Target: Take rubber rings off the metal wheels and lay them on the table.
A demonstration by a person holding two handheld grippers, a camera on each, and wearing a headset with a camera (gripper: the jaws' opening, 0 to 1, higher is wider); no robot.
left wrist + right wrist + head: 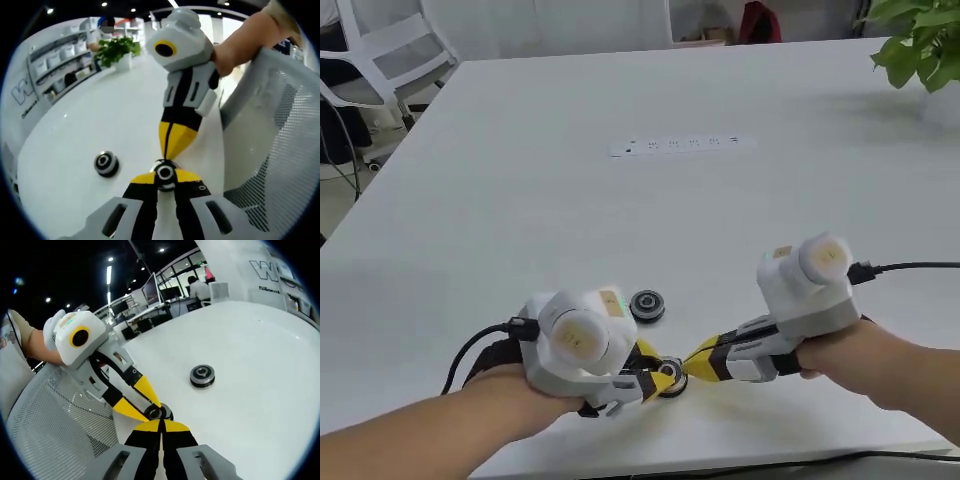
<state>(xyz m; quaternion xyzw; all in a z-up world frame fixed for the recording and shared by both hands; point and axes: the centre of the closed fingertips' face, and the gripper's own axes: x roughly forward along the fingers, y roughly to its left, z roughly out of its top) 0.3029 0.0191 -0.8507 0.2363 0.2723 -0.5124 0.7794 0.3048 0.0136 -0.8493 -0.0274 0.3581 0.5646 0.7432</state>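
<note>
A small metal wheel (672, 381) with a black rubber ring is held just above the white table (620, 220) near its front edge. My left gripper (665, 378) is shut on the wheel (165, 171), its yellow tips on either side of the hub. My right gripper (692, 364) comes in from the right. Its jaws are pressed together at the wheel's rim, on the rubber ring (156, 415). In the left gripper view the right gripper (167, 156) points down onto the top of the wheel. My right gripper (161, 424) meets the wheel head-on.
A second wheel (647, 305) with its black ring lies flat on the table just behind the grippers, also seen as wheel (106, 163) and wheel (202, 375). A white power strip (680, 145) lies mid-table. A plant (920, 45) stands far right, a chair (390, 50) far left.
</note>
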